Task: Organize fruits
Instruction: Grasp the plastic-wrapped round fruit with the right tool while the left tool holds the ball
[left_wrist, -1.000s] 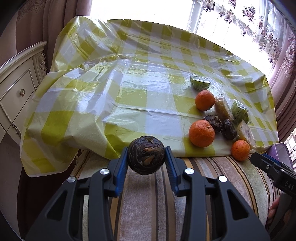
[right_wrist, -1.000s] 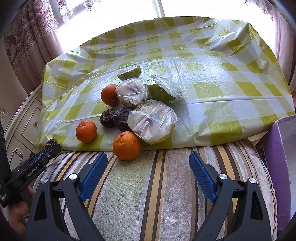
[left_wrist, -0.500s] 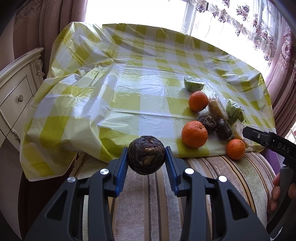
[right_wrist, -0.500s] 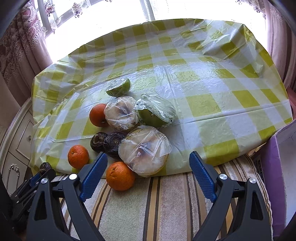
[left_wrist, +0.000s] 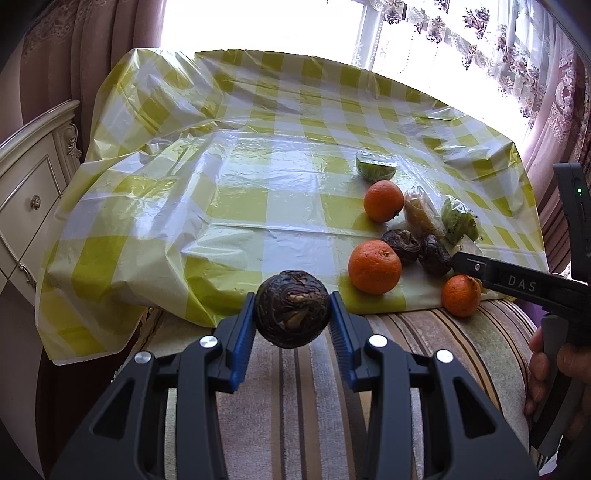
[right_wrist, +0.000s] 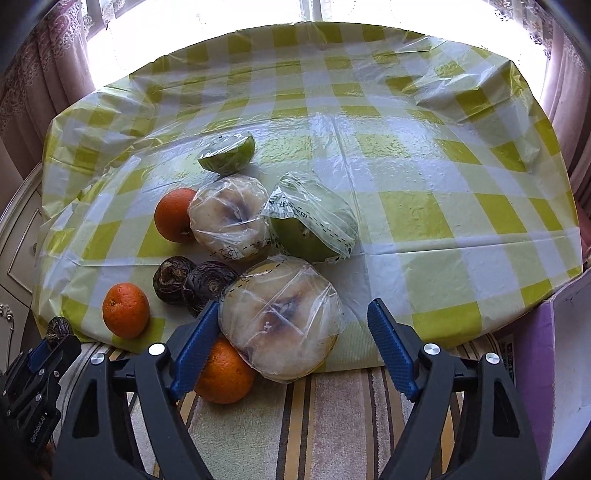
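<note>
The left tool (left_wrist: 292, 320) is holding a dark wrinkly fruit (left_wrist: 291, 308) tight, near the bench (left_wrist: 236, 192) edge. The right tool (right_wrist: 291, 350) has moved in, wide open around the wrapped pale fruit (right_wrist: 280, 317); a grab looks next. The purple box (right_wrist: 535, 354) is sitting right; I cannot see inside.

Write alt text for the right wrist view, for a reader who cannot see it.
The right tongs are open around a plastic-wrapped pale fruit at the near edge of a yellow-checked tablecloth. Behind it lie another wrapped pale fruit, two wrapped green fruits, three oranges and two dark wrinkled fruits. At far left, the left tongs grip a third dark fruit.
</note>
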